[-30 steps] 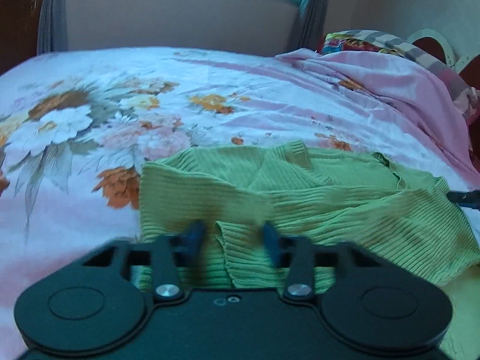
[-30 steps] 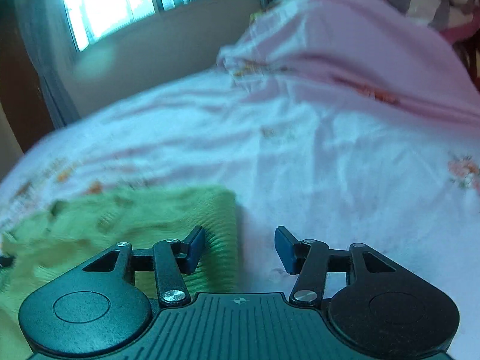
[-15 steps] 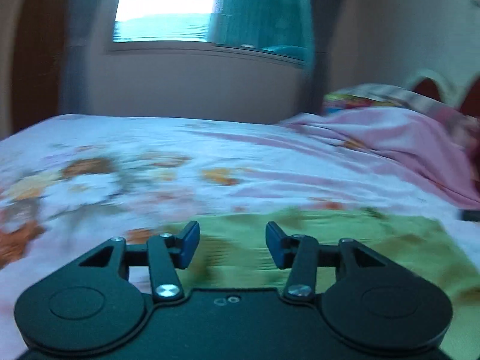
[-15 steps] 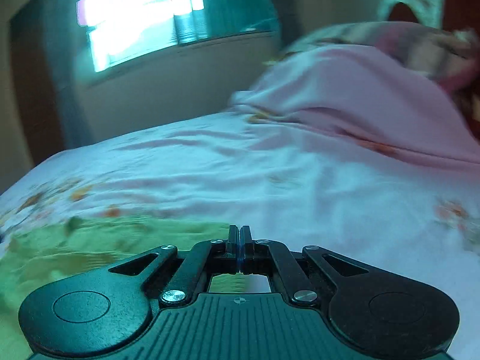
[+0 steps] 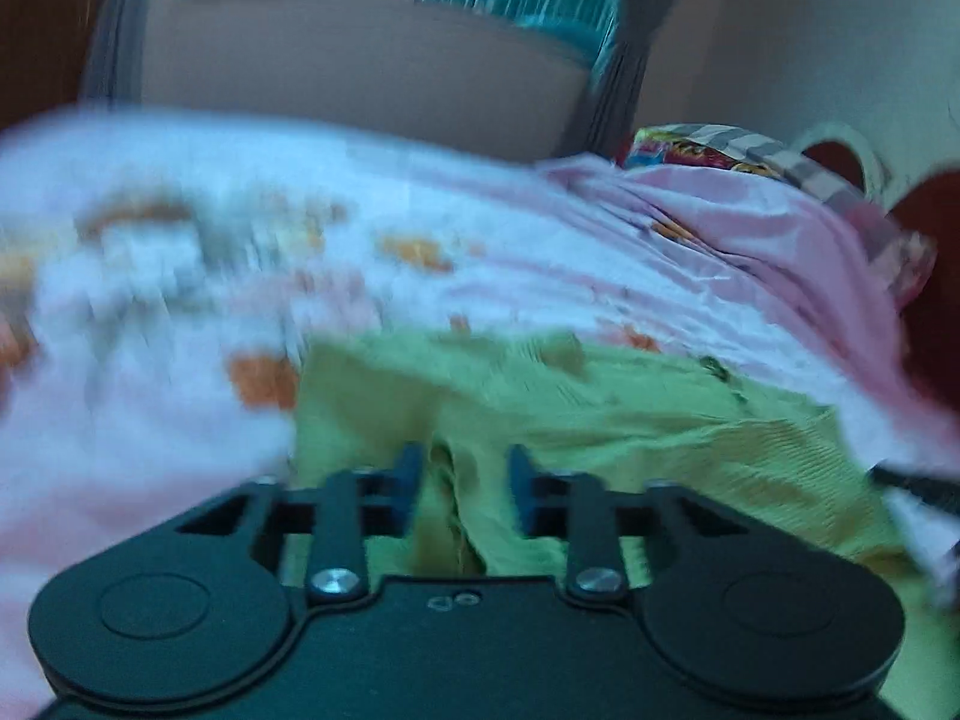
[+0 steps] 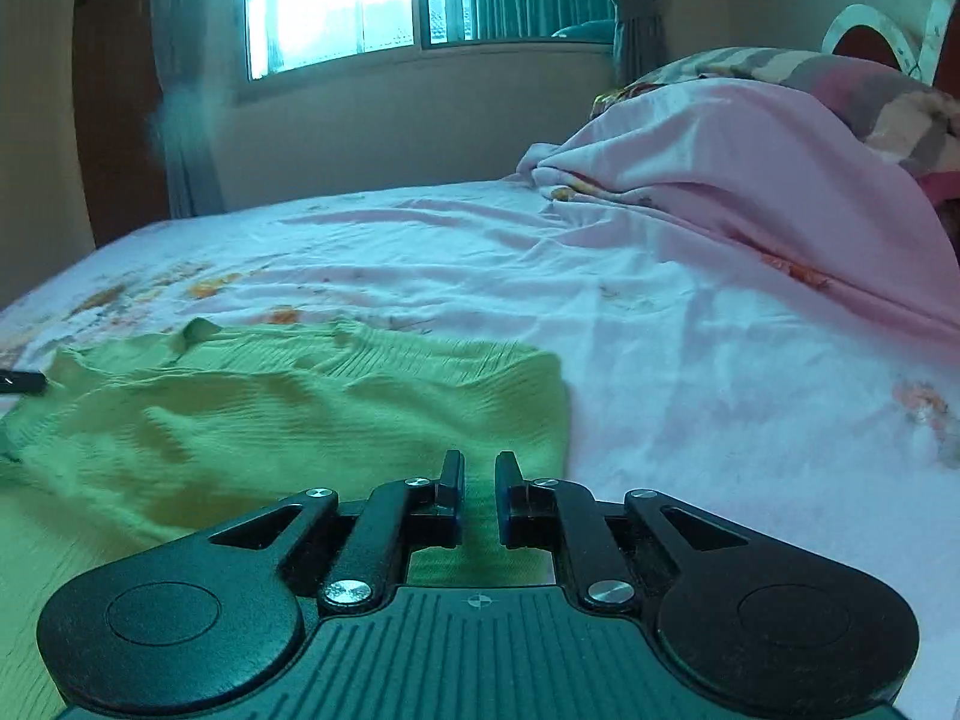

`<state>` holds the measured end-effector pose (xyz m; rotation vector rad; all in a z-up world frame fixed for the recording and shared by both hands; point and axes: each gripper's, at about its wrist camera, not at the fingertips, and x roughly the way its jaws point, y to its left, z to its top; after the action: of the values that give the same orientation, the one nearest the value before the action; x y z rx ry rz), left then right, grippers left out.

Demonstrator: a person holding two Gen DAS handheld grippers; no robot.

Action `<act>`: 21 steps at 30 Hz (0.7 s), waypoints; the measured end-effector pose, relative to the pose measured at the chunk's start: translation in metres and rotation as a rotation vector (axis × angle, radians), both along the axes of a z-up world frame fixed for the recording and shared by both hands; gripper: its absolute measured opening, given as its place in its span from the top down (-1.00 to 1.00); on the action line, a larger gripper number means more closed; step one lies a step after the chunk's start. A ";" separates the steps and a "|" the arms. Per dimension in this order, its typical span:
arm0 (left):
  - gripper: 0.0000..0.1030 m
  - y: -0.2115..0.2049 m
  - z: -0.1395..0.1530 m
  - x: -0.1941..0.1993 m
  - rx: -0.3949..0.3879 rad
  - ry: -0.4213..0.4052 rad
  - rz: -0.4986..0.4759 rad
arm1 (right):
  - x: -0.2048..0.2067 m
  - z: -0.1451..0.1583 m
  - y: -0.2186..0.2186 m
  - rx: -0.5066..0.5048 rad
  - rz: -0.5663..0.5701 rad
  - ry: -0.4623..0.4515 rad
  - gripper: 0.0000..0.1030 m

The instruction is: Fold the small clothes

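A green ribbed knit top (image 5: 600, 420) lies spread on the floral bed sheet (image 5: 180, 276); it also shows in the right wrist view (image 6: 288, 414). My left gripper (image 5: 461, 480) is open, its blue fingertips straddling a raised fold of the top's near edge. My right gripper (image 6: 480, 483) sits over the top's right part with its jaws a narrow gap apart and green cloth showing in the gap. I cannot tell whether it grips the cloth. The left wrist view is motion-blurred.
A bunched pink blanket (image 6: 750, 180) and a striped pillow (image 6: 840, 84) lie at the head of the bed on the right. A window (image 6: 360, 0) and wall stand beyond the far edge. Bare sheet (image 6: 750, 390) lies right of the top.
The left gripper tipped up towards the window, then came back down onto the top's near fold. The right gripper shut half a second ago and now stands slightly parted over the top's right part.
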<state>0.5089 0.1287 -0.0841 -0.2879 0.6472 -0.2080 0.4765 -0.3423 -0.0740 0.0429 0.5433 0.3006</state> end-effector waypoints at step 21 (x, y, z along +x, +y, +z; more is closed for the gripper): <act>0.05 0.011 -0.004 -0.028 -0.028 0.004 0.037 | -0.033 0.002 -0.008 0.085 -0.044 -0.041 0.80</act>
<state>0.4805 0.1400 -0.0876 -0.3265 0.6428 -0.1812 0.4435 -0.3499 -0.0724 0.1302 0.4882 0.2808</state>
